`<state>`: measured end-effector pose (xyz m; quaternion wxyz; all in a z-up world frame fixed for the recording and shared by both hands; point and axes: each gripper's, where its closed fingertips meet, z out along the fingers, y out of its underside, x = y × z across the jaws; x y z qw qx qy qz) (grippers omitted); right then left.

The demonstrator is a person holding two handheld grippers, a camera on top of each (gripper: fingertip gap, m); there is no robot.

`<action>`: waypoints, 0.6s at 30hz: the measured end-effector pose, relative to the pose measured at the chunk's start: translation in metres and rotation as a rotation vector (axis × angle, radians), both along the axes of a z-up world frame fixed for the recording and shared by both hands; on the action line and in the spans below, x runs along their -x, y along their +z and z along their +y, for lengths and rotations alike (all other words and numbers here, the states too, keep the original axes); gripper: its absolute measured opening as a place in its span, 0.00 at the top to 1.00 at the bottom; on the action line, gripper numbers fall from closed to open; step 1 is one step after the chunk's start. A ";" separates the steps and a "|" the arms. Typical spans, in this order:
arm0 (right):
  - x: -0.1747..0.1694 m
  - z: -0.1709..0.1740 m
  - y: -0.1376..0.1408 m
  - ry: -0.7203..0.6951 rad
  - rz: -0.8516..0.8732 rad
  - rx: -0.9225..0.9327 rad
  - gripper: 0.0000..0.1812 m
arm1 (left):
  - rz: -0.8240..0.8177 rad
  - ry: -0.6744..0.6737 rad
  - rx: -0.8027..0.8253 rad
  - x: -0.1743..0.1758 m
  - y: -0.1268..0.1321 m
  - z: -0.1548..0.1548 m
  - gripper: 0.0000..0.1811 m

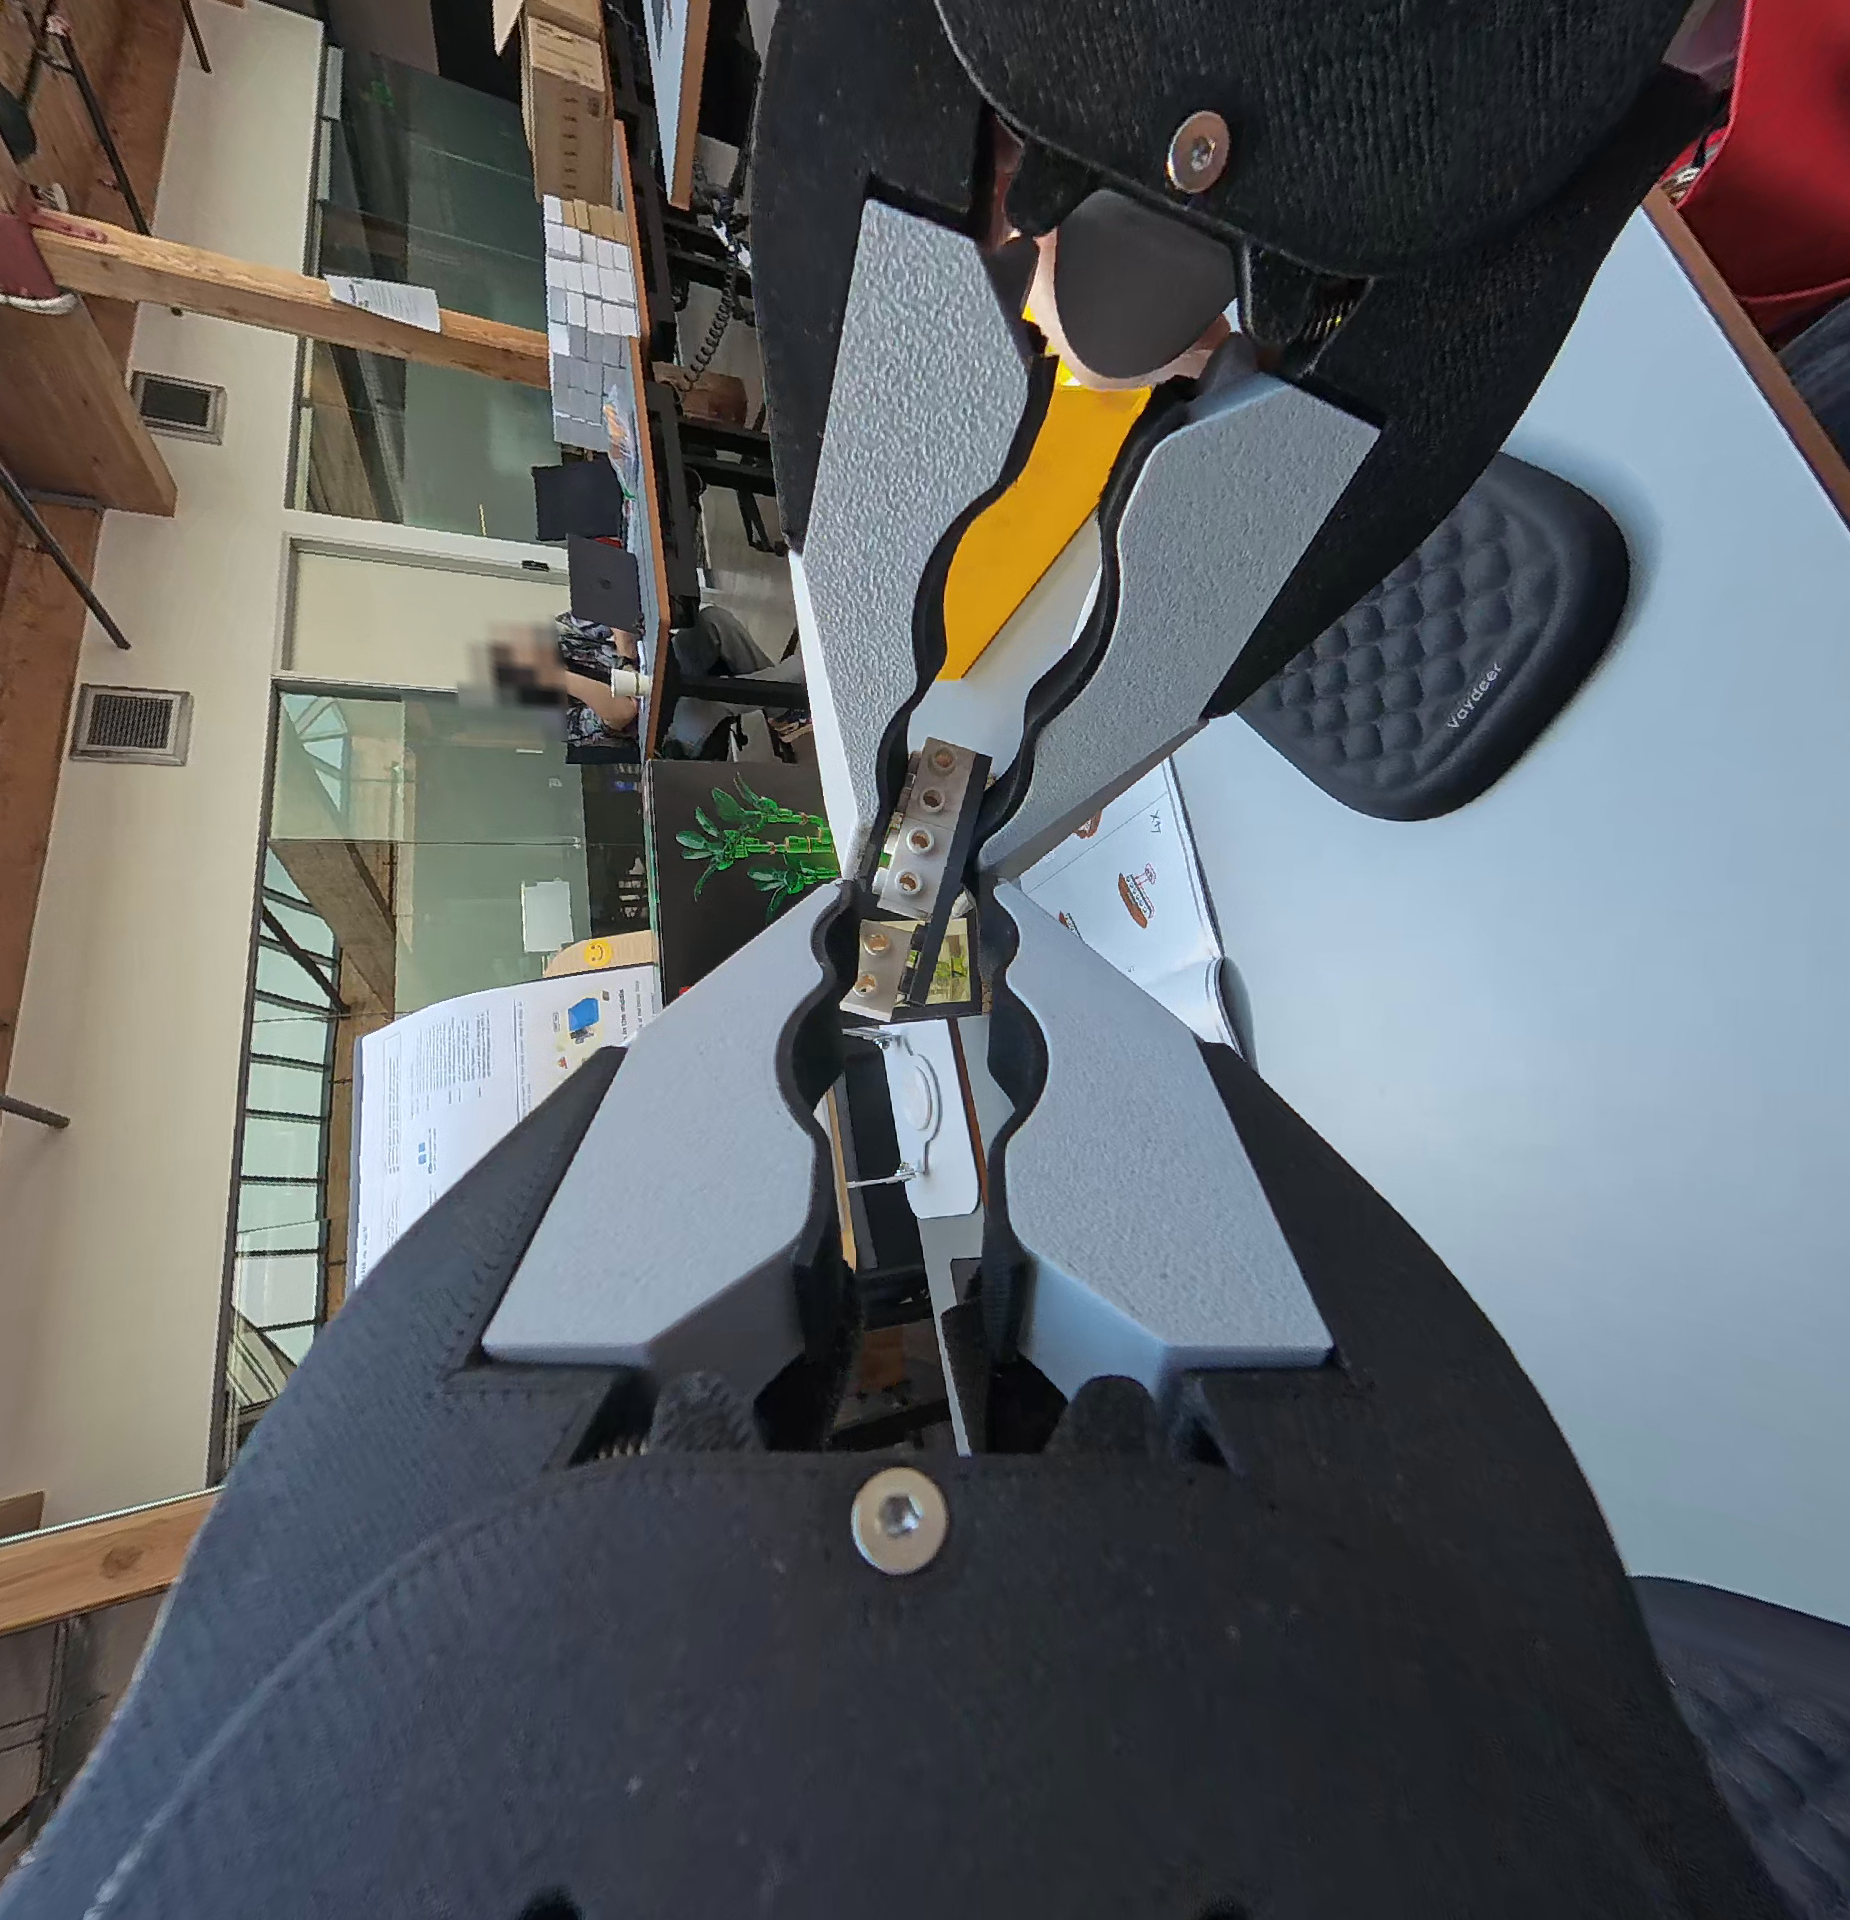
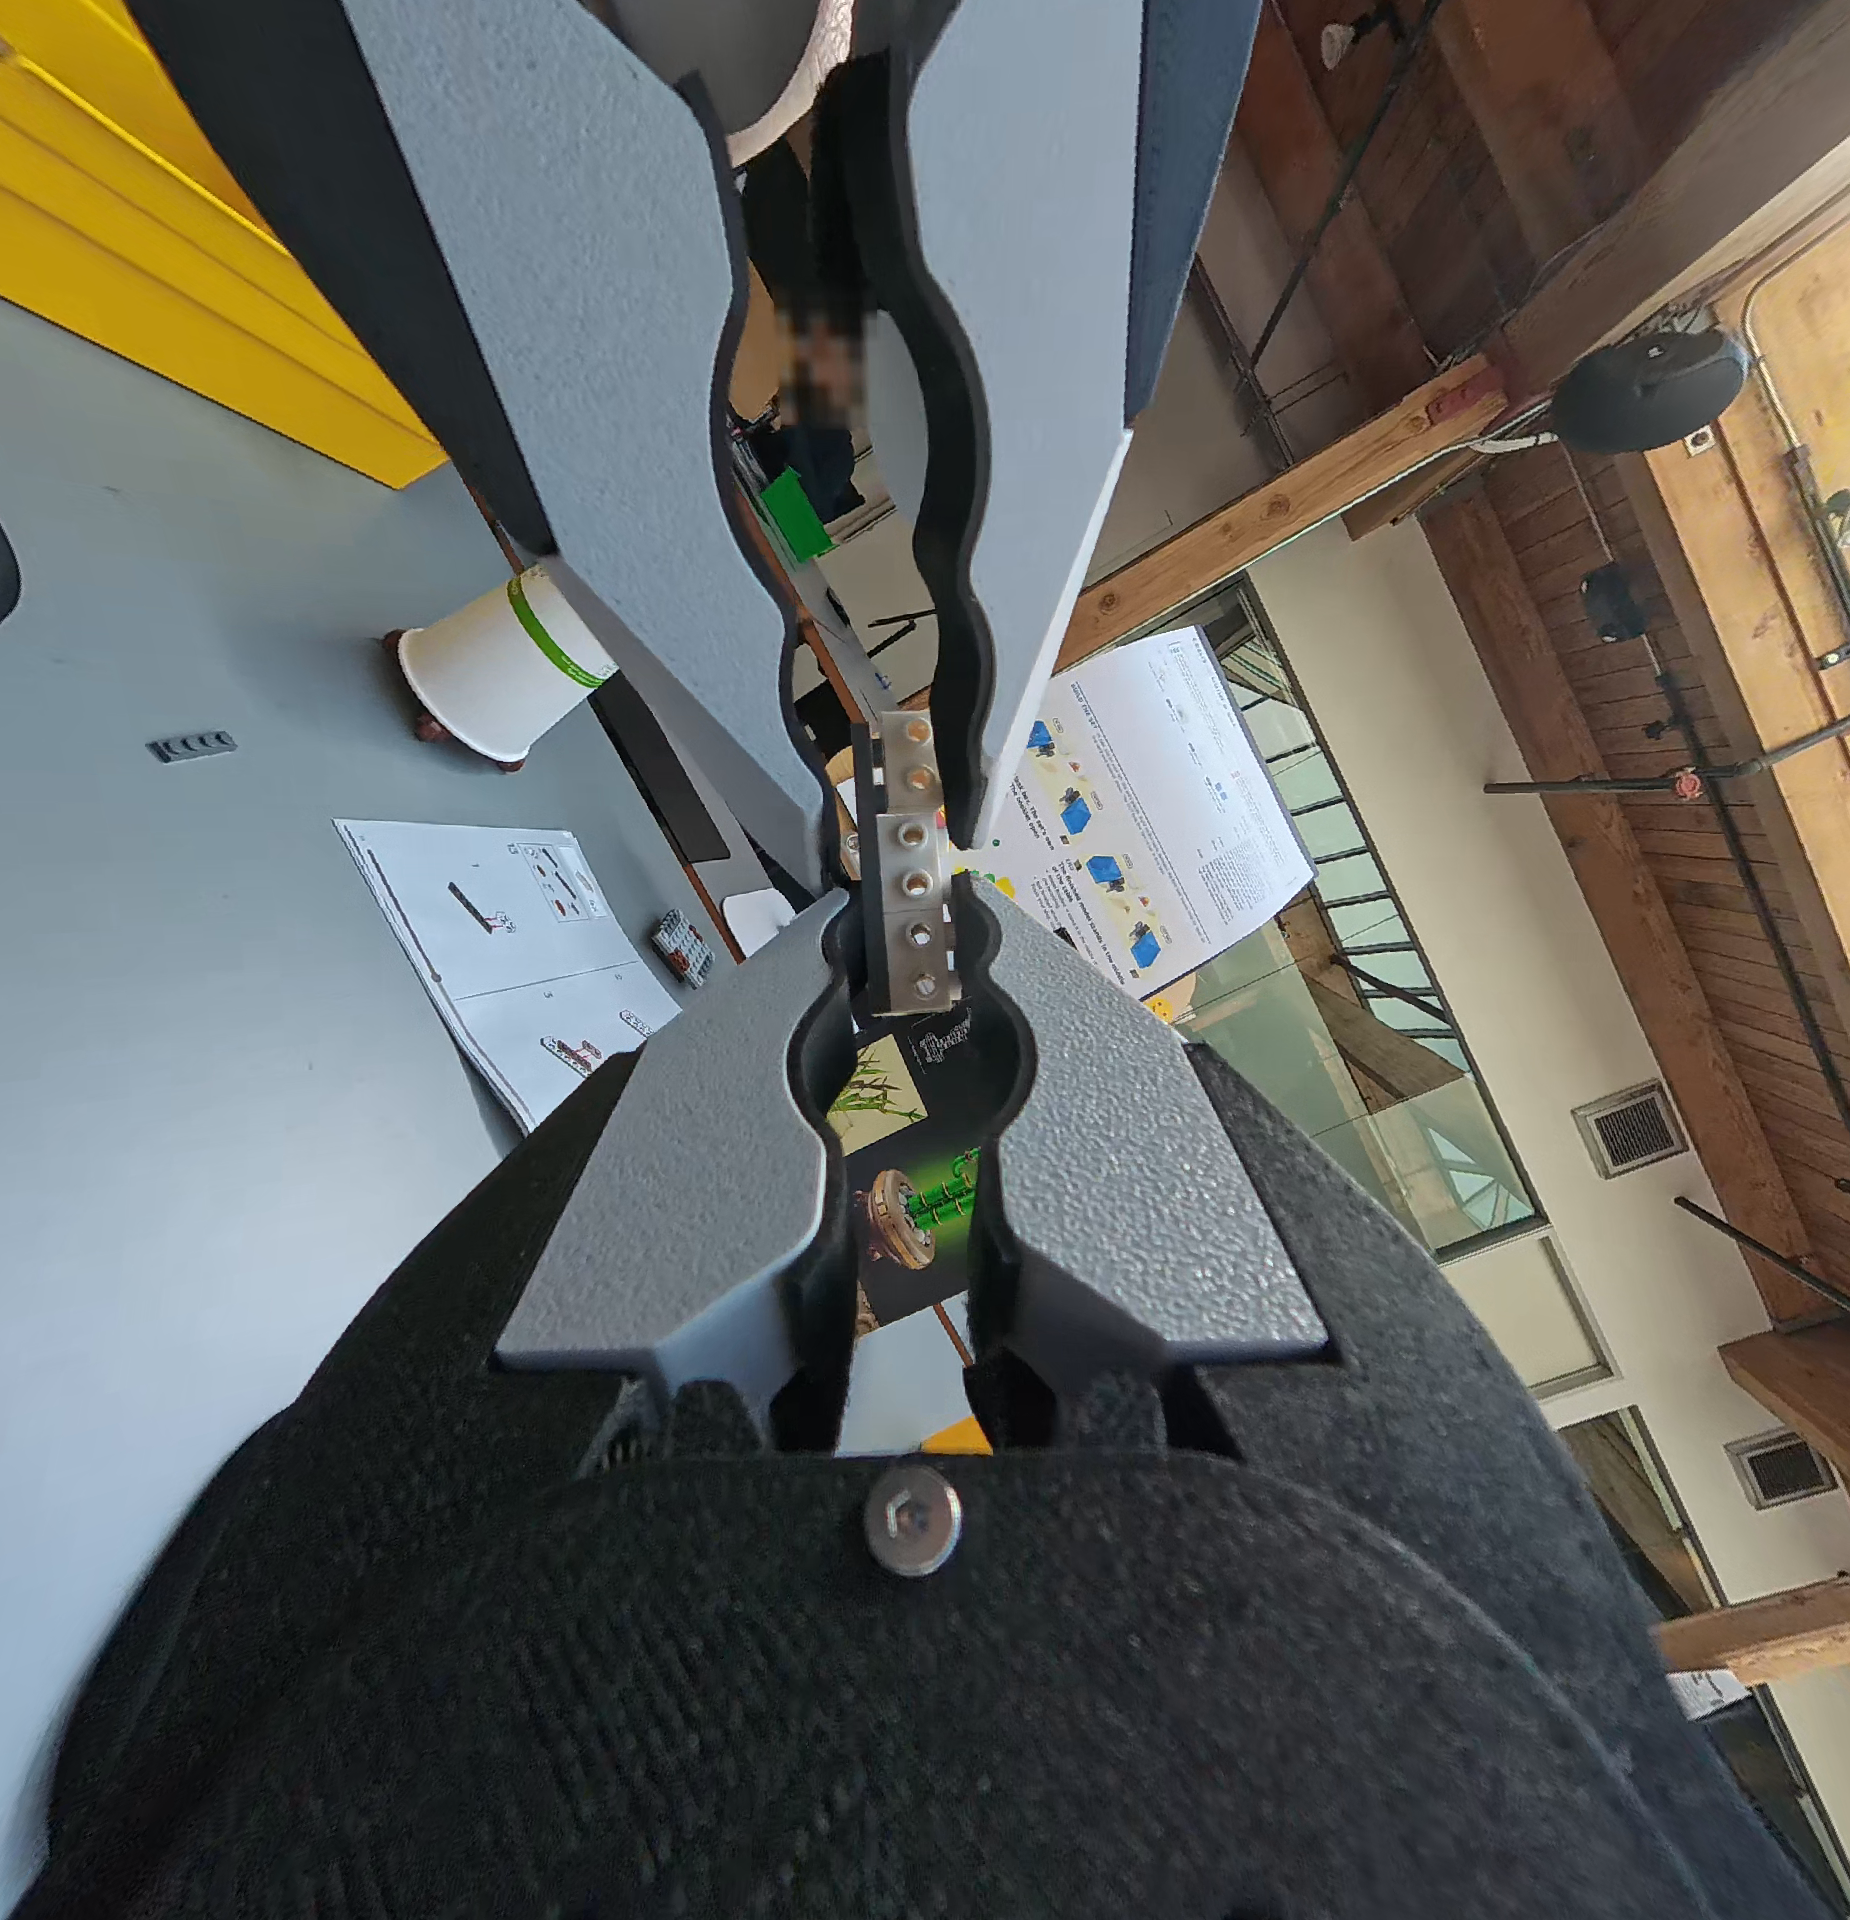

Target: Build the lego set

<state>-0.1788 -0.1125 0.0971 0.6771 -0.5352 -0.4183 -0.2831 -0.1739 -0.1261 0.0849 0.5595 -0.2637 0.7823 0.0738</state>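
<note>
A small lego assembly (image 1: 926, 821), a row of light grey bricks with side holes on a black plate, hangs in the air above the grey table (image 1: 1523, 1039). My left gripper (image 1: 916, 902) is shut on its near end. My right gripper (image 1: 921, 868) comes from the opposite side, tip to tip, and is shut on the far end. In the right wrist view the assembly (image 2: 916, 935) sits between my right gripper (image 2: 900, 896) and the left gripper (image 2: 897, 847). The parts inside the jaws are hidden.
An open instruction booklet (image 2: 505, 935) lies on the table, with a small grey plate (image 2: 192, 745), a grey brick stack (image 2: 682, 945) and a white paper cup (image 2: 505, 665) nearby. A yellow box (image 2: 173, 260), a black wrist rest (image 1: 1440, 644), the set's box (image 1: 744, 852) and a printed sheet (image 2: 1160, 790) stand around. The grippers are tip to tip, or close to it.
</note>
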 end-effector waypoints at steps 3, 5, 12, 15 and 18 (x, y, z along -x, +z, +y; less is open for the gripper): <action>-0.002 0.000 0.000 -0.007 0.011 0.000 0.92 | -0.009 0.002 -0.004 -0.002 0.001 -0.001 0.89; -0.004 -0.001 0.000 -0.009 0.020 0.000 0.92 | -0.011 0.005 0.003 -0.003 0.001 -0.002 0.89; -0.005 0.000 -0.003 -0.015 0.006 -0.001 0.92 | -0.011 0.010 0.047 -0.003 0.000 -0.002 0.88; -0.003 0.002 -0.008 -0.006 -0.019 0.006 0.92 | -0.008 0.014 0.061 -0.002 -0.003 -0.001 0.88; 0.000 0.006 -0.020 0.014 -0.033 0.043 0.92 | -0.011 0.030 0.089 0.001 -0.013 0.002 0.88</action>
